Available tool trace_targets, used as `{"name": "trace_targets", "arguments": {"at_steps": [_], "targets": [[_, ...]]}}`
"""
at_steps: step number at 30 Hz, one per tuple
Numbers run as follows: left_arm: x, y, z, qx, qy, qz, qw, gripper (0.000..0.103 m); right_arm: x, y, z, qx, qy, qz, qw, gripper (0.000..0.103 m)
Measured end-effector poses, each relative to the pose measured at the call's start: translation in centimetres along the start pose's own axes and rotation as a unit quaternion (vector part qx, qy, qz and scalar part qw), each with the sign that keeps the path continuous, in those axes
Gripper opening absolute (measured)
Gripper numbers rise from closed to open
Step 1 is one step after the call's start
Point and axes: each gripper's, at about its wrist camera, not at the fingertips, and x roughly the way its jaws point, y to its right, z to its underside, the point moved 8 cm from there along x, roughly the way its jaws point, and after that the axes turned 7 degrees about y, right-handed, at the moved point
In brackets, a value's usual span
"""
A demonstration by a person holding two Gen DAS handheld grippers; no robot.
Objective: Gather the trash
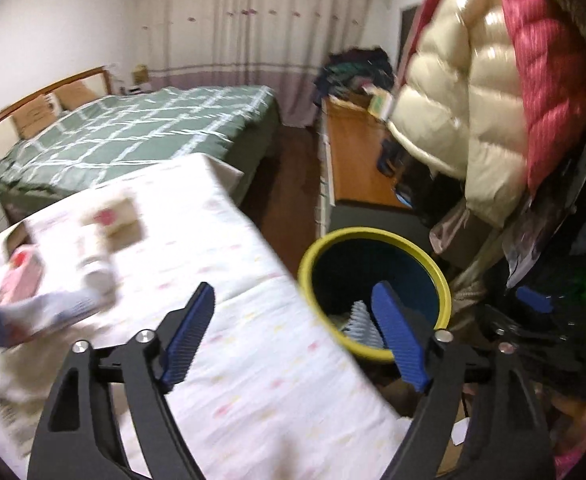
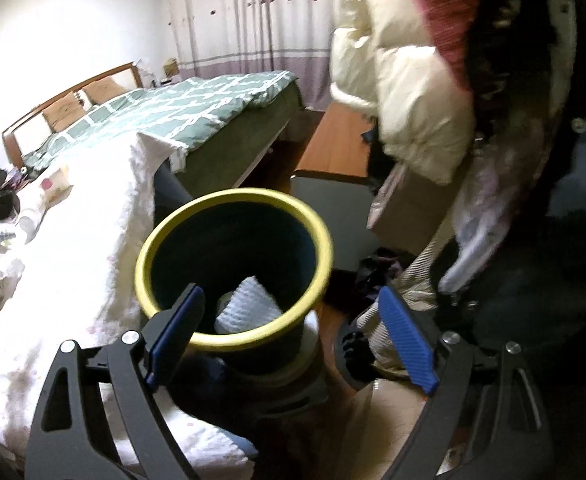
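A dark bin with a yellow rim (image 1: pixel 373 233) stands beside a bed under a white flowered cover (image 1: pixel 253 360). White ribbed paper (image 1: pixel 359 322) lies at the bin's bottom. My left gripper (image 1: pixel 293 292) is open and holds nothing; its left finger is over the cover and its right finger is in front of the bin's mouth. Blurred cartons (image 1: pixel 53 304) and a small box (image 1: pixel 121 220) lie on the cover to its left. In the right wrist view the bin (image 2: pixel 229 194) is close, the paper (image 2: pixel 249 300) shows inside, and my right gripper (image 2: pixel 291 292) hangs open and empty by its near rim.
A second bed with a green checked cover (image 1: pixel 141 132) lies beyond. A wooden bench (image 1: pixel 357 160) with piled things runs along the right. Cream and red puffer jackets (image 1: pixel 473 92) hang over it, and dark clutter (image 2: pixel 381 268) lies on the floor by the bin.
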Motion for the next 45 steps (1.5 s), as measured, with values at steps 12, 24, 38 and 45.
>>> {"name": "trace_targets", "arguments": {"at_steps": [12, 24, 38, 45], "targets": [[-14.5, -16.3, 4.1, -0.097, 0.054, -0.167, 0.9797, 0.094, -0.2, -14.4, -1.3, -0.085, -0.005, -0.146, 0.986, 0.084], [-20.5, -25.6, 9.1, -0.147, 0.058, -0.26, 0.9525, 0.095, -4.2, -33.7, -2.1, -0.187, 0.004, -0.313, 0.931, 0.084], [-19.0, -27.4, 11.7, -0.174, 0.03, -0.247, 0.9528, 0.095, -3.1, -44.1, -4.1, -0.167, -0.007, -0.314, 0.934, 0.078], [-18.2, -28.2, 12.6, -0.187, 0.02, -0.241, 0.9521, 0.095, -0.8, -42.7, -3.0, -0.152, -0.044, -0.316, 0.935, 0.047]]}}
